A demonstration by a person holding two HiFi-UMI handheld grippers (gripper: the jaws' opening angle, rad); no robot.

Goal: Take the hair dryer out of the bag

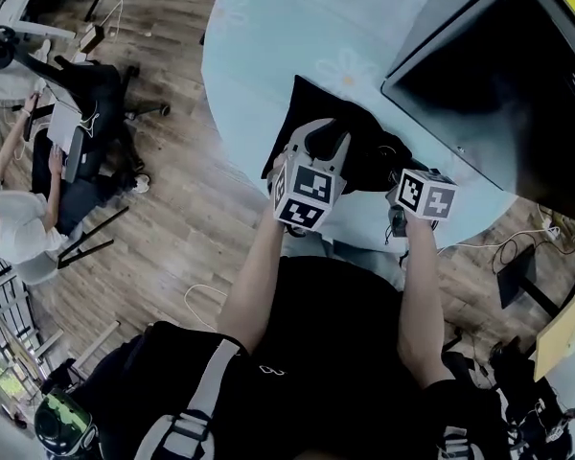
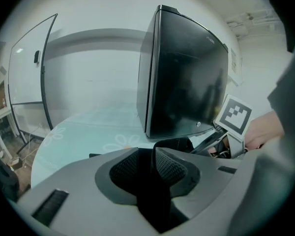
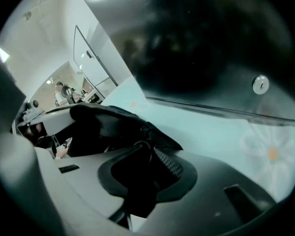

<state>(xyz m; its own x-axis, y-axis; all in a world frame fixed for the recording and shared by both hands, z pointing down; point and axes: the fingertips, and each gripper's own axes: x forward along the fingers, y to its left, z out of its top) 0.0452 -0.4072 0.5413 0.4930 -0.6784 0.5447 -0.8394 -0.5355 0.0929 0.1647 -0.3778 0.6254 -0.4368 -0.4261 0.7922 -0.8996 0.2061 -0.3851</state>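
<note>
A black cloth bag (image 1: 311,113) lies near the front edge of a round pale-blue table (image 1: 259,46) with daisy prints. No hair dryer shows; the bag's bulge (image 1: 379,156) hides whatever is inside. My left gripper (image 1: 326,140) rests on the bag's middle, and in its own view its jaws (image 2: 148,161) stand apart, open, with the bag (image 2: 174,144) just beyond them. My right gripper (image 1: 395,172) is at the bag's right end. In its own view bunched black cloth (image 3: 108,127) fills the gap of my right gripper (image 3: 150,159), which is shut on it.
A large black screen (image 1: 489,84) stands on the table directly behind the bag, close to both grippers (image 2: 187,73). The table's rim curves just under my hands. A seated person (image 1: 14,223), an office chair (image 1: 86,94) and cables are on the wooden floor.
</note>
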